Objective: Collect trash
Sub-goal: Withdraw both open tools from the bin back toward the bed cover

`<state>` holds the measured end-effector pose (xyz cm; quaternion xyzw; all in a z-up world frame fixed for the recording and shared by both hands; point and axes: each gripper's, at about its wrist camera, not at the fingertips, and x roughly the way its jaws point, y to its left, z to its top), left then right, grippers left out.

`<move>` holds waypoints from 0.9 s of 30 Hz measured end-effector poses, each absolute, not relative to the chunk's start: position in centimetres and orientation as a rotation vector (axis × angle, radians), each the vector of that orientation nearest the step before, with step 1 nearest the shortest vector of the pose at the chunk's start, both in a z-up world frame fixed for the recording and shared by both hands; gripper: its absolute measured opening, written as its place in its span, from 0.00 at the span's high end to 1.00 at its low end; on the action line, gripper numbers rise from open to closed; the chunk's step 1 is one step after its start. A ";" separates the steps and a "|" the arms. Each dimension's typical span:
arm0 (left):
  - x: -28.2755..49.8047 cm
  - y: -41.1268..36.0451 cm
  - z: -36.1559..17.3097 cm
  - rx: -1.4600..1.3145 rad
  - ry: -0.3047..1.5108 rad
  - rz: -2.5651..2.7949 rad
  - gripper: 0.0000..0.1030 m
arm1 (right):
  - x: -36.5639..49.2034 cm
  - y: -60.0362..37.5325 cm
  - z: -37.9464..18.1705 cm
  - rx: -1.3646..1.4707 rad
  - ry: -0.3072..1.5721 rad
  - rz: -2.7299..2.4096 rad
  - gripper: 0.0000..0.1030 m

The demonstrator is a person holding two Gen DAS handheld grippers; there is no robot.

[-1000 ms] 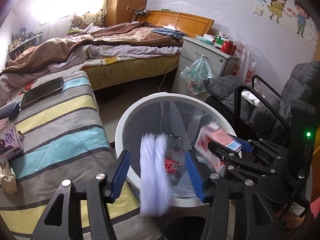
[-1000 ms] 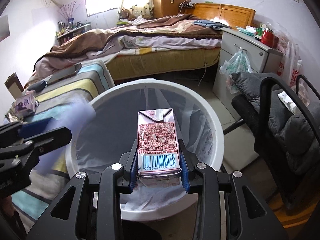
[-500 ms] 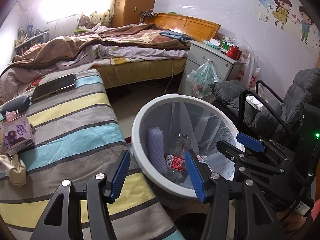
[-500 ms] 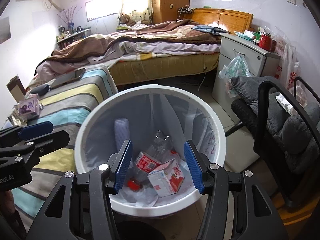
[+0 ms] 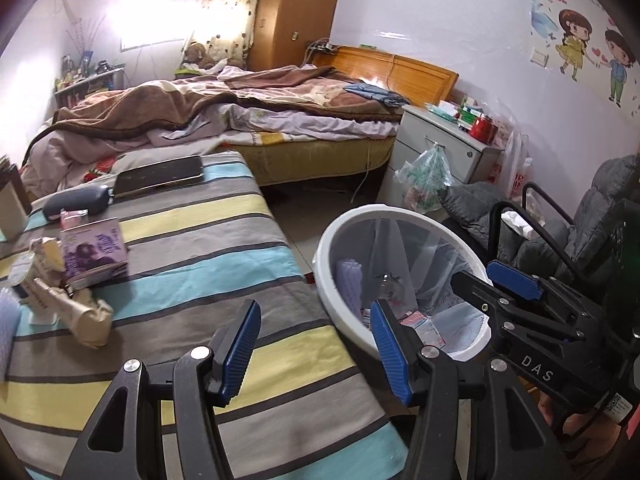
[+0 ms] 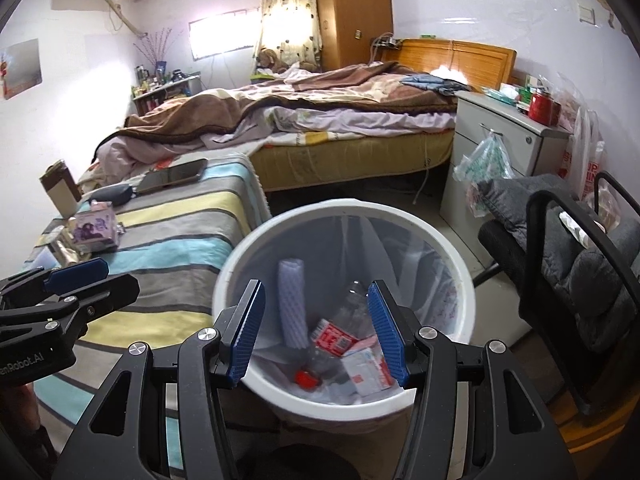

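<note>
Both grippers empty over the trash bin

The right gripper [image 6: 316,328] and left gripper [image 5: 316,346] gape, released; the carton [image 6: 366,368] lies in the bin [image 6: 460,280], seemingly beside a bottle [image 6: 352,308].

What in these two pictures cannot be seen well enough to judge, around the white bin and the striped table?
- Bottom of the white bin, right wrist view: the gripper fingers cover part of the trash.
- Purple foam thing, left wrist view: cut off by the left edge.
- Small print on the carton in the bin: too small to read.
- Floor under the striped table: hidden by the cloth.
</note>
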<state>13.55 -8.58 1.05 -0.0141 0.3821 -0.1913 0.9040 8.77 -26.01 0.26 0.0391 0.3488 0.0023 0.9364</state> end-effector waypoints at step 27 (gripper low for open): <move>10.5 7.1 1.1 -0.124 0.745 -0.129 0.45 | 9.3 -15.2 1.2 -0.015 0.670 0.221 0.46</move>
